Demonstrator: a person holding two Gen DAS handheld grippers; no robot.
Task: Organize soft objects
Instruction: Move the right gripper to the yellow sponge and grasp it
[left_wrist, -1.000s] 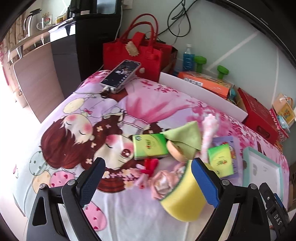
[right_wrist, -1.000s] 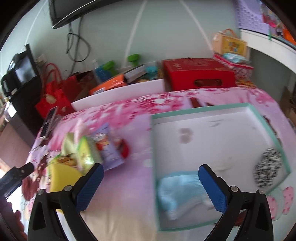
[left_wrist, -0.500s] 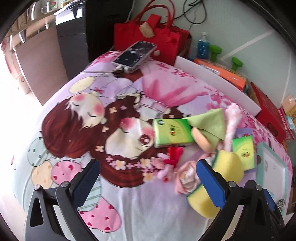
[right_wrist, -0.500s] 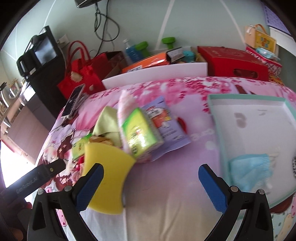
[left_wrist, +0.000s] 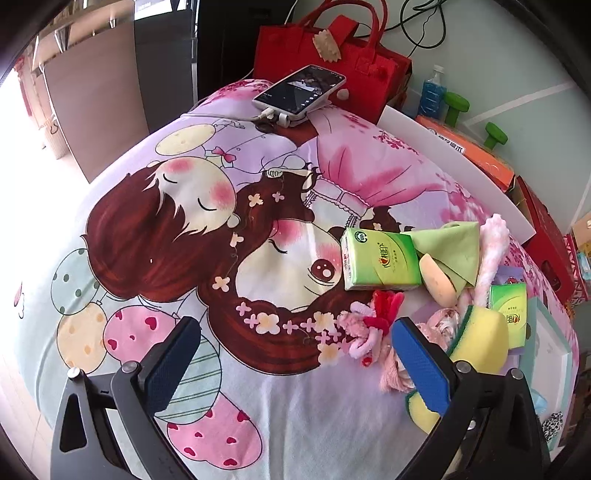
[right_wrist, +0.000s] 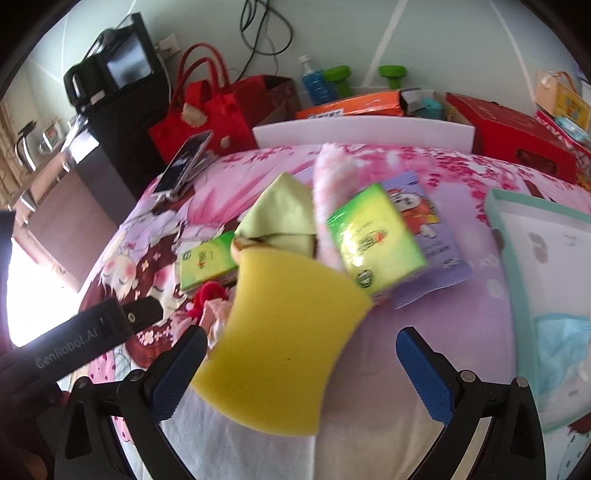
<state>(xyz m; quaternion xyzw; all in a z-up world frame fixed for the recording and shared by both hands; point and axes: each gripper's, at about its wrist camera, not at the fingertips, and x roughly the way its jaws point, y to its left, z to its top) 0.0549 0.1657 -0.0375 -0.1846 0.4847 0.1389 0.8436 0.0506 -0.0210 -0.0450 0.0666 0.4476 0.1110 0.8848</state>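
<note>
1. Left gripper (left_wrist: 293, 352) spread wide, nothing between its blue pads, hovering low over the cartoon-print bed cover (left_wrist: 184, 229) near the cover's front edge.
2. Right gripper (right_wrist: 295, 363) likewise wide apart, gripping nothing; yellow sponge (right_wrist: 284, 332) lying in the gap between its fingers, close to the left pad, contact impossible to judge.
3. Seen from the left wrist, same yellow sponge (left_wrist: 480, 341) just behind the left gripper's right finger, resting on the cover toward its right side.
4. Heaped around the sponge: green tissue pack (left_wrist: 380, 260), folded green cloth (left_wrist: 456, 249), pink fluffy strip (left_wrist: 491, 254), pink-and-red hair ties (left_wrist: 369, 321), second green tissue pack (right_wrist: 373, 236) on top of a purple packet (right_wrist: 432, 243).
5. Teal-rimmed tray (right_wrist: 496, 236) at the cover's right edge, blue face mask (right_wrist: 565, 343) lying inside it.
6. Phone (left_wrist: 301, 92) at the cover's far edge, red bag (left_wrist: 325, 62) just beyond it.
7. Against a second ago: left view pulled back and away from the pile, sponge no longer pressed against the left gripper's right pad.
8. Right view swung from the tray toward the pile; sponge now large and central between the pads, tray pushed out to the frame's right edge.
</note>
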